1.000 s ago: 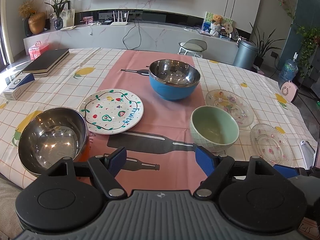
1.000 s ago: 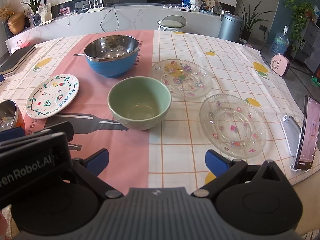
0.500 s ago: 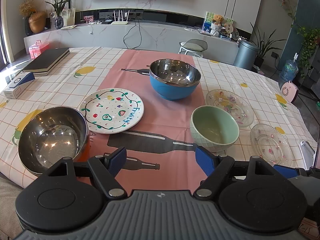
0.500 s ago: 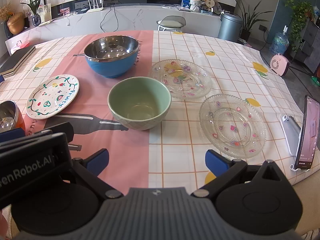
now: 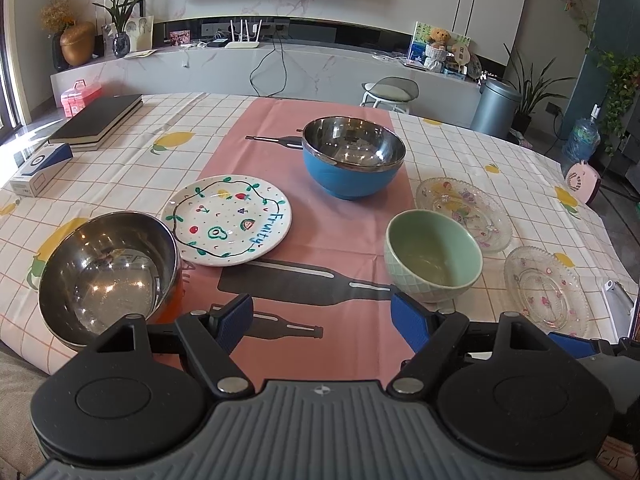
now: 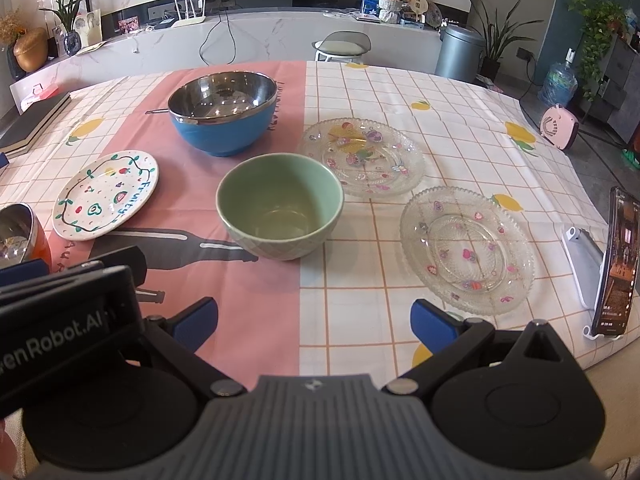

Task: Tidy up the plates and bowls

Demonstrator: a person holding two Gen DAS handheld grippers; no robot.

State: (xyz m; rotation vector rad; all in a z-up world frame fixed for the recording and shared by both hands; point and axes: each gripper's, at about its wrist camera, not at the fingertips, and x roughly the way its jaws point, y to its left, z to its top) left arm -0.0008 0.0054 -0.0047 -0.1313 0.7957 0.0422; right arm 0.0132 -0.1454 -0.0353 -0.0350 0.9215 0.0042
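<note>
Left gripper [image 5: 322,318] and right gripper [image 6: 314,318] both released, holding nothing, low over counter [image 6: 460,92] edge, green bowl [image 6: 280,206] just ahead between painted plate [image 5: 230,220] and glass plates [image 6: 466,248].

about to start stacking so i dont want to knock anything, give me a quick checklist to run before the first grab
1. Left claw open and holding nothing: ok.
2. Right claw open and holding nothing: ok.
3. Green bowl upright, nothing visible inside: ok.
4. Near glass plate lies flat just ahead of the right claw, apart from the far glass plate: ok.
5. Phone on its stand stands close to the near glass plate's right side, a possible knock risk: not ok.
6. Steel bowl at the left and blue bowl upright and apart from the fruit plate: ok.
</note>
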